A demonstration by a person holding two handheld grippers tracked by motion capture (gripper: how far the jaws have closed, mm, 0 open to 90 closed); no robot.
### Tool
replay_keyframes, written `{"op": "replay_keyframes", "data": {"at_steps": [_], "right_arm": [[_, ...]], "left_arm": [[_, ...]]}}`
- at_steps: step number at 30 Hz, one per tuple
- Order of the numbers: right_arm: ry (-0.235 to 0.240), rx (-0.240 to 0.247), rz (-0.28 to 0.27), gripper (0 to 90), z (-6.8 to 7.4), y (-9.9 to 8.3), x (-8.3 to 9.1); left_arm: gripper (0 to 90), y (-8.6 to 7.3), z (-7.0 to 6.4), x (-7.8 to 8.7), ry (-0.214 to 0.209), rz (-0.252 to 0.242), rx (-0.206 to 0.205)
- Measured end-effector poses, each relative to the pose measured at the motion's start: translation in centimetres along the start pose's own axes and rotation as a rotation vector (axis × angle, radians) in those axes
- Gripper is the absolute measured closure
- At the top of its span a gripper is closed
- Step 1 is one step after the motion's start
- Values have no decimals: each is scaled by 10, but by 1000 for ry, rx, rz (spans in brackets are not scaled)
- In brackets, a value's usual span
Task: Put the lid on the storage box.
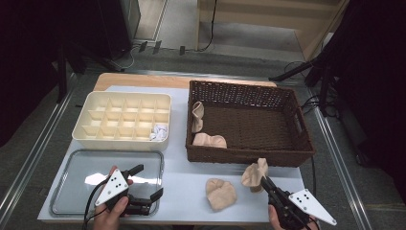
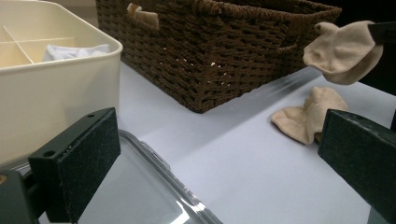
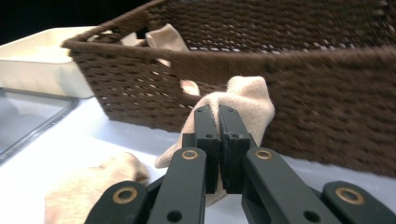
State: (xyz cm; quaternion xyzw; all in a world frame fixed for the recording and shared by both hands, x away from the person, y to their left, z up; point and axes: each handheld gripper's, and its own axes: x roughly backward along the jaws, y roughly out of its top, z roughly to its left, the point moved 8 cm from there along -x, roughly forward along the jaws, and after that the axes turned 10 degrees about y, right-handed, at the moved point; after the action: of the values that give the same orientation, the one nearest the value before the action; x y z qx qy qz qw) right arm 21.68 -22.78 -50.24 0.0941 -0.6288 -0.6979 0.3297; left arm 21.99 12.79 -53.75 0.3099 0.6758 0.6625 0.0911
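Sock [image 1: 254,175], beige, is gripped by the right claw [image 1: 266,184], jaws clenched on the fabric, and is held lifted just in front of the wicker basket [image 1: 249,91], off the tabletop [image 1: 184,189]. Largest to smallest, all placed against the basket: tabletop is seen under the basket, pale blue-white. Basket itself is brown, with two beige socks inside, one [image 1: 197,116] draped on its left wall, one [image 1: 209,140] at its front-left corner. Divided cream organizer [image 1: 95,103] is set just left of the basket, with a white rolled item [image 1: 159,132] in its compartment nearest the basket's front-left corner. Clear tray [image 1: 62,191] is placed front-left of the basket, below the organizer. Left claw [image 1: 146,182] is held released over the tray's near edge, nothing between the jaws. Second loose sock [image 1: 220,194] is laid flat in front of the basket, near the held one. Progress, as judged: sorting is early. One item is filed in the organizer; the held sock, the flat one and the two in the basket appear left to be handled.
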Motion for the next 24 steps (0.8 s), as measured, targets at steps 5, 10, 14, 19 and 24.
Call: {"op": "replay_keyframes", "data": {"at_steps": [5,10,14,19,24], "right_arm": [[-46,-30,29,895,-23,-15,4],[-77,-51,52,894,-43,-25,10],[-78,-80,76,892,-52,-34,11],[-98,-75,76,709,-54,-36,10],[-114,-67,18,609,-46,-24,13]], "left_arm": [[0,3,-2,-2,0,-3,0],[0,6,-2,-5,-2,-5,-1],[0,8,-3,-9,-1,-6,0],[0,13,-6,-17,-7,-8,1],[0,12,-10,-24,-20,2,1]]}}
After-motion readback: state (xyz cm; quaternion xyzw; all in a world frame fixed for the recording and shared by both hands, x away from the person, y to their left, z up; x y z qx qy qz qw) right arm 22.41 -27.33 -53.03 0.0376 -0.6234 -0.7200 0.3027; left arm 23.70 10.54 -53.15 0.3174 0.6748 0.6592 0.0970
